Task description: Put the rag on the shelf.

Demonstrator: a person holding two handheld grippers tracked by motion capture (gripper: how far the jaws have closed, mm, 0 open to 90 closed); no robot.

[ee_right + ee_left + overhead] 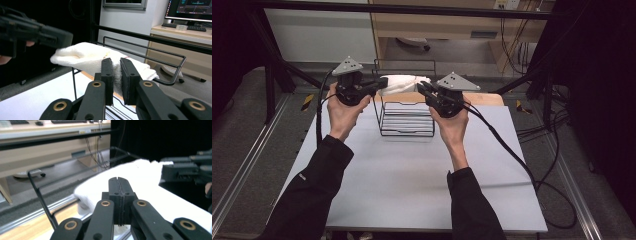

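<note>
Your left gripper and right gripper hold a white folded cloth towel above the black wire rack on the grey counter. Right jaws pinch the towel's edge. Left jaws are pressed together at its opposite end; you cannot tell whether cloth is caught between them.

The towel is white cloth, soft and nubbly, with a matt terry look. The rack is thin black wire, smooth and faintly shiny. The left gripper is matt black plastic with brass-coloured rivets, its pads finely ribbed along the seam. The right gripper has the same dull black finish and brassy pins. The desk has a smooth, matt pale grey top; bare wood shows along its far edge.
</note>
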